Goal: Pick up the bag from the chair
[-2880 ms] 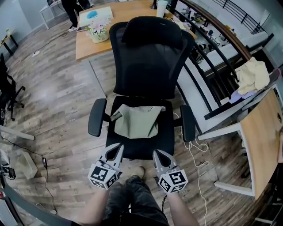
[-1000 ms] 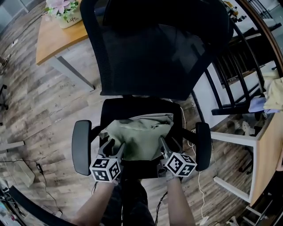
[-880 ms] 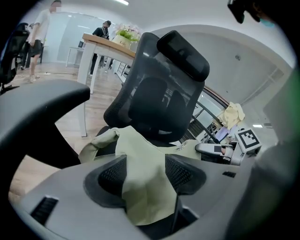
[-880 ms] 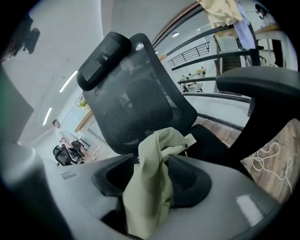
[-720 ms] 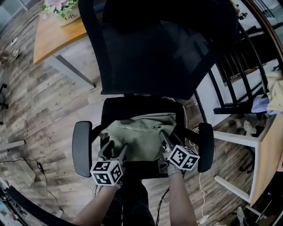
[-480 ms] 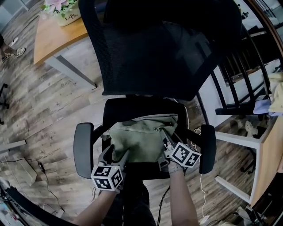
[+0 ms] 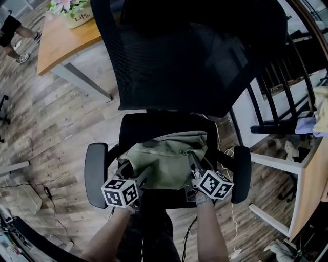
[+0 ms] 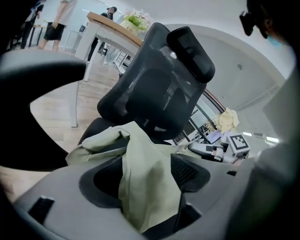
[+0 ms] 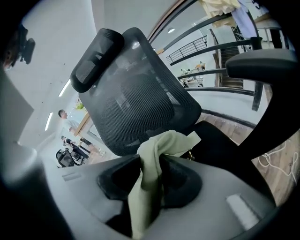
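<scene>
Head view: the bag lies on the chair seat, with the left gripper and right gripper at its near edge.
Left gripper view: the jaws pinch a fabric fold.
Right gripper view: the jaws clamp bunched fabric.
Judgement: grasp made; lift not yet done.

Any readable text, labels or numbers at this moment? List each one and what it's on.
"Life": on the flower box on the table; the rest of its print is too blurred to read.
Marker cubes: square patterns only, no words.
Bag: no print visible.
</scene>
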`<action>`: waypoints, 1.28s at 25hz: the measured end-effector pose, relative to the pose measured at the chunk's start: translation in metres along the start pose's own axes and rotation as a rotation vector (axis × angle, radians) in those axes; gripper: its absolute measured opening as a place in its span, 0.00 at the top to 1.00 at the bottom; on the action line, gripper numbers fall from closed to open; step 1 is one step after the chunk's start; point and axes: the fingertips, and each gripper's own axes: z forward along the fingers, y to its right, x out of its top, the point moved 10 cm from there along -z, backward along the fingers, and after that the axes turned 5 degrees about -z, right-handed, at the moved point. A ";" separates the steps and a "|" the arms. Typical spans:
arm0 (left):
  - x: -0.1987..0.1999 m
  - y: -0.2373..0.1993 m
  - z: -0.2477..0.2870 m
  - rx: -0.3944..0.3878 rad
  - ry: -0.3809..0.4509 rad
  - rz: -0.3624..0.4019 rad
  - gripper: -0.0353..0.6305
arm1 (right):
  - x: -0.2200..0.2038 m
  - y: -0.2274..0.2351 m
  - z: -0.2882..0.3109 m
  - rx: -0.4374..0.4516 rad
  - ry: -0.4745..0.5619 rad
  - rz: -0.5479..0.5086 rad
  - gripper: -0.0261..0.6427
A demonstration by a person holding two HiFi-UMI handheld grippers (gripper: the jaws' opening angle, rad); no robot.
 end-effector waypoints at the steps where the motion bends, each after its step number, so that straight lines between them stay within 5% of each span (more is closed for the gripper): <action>1: 0.004 0.000 0.004 -0.014 -0.002 -0.007 0.48 | 0.000 0.000 -0.001 0.004 -0.002 -0.007 0.76; 7: 0.028 -0.003 0.021 -0.030 0.023 -0.044 0.51 | -0.005 -0.001 -0.007 0.032 -0.028 -0.038 0.78; 11: 0.031 -0.007 0.019 -0.007 0.043 -0.007 0.71 | -0.011 0.000 -0.014 0.059 -0.037 -0.043 0.78; 17: 0.021 0.004 0.016 -0.027 0.060 0.028 0.87 | -0.018 -0.005 -0.022 0.139 -0.042 -0.061 0.79; 32: 0.013 0.045 -0.030 -0.130 0.144 0.124 0.91 | -0.018 -0.039 -0.075 0.251 0.070 -0.042 0.81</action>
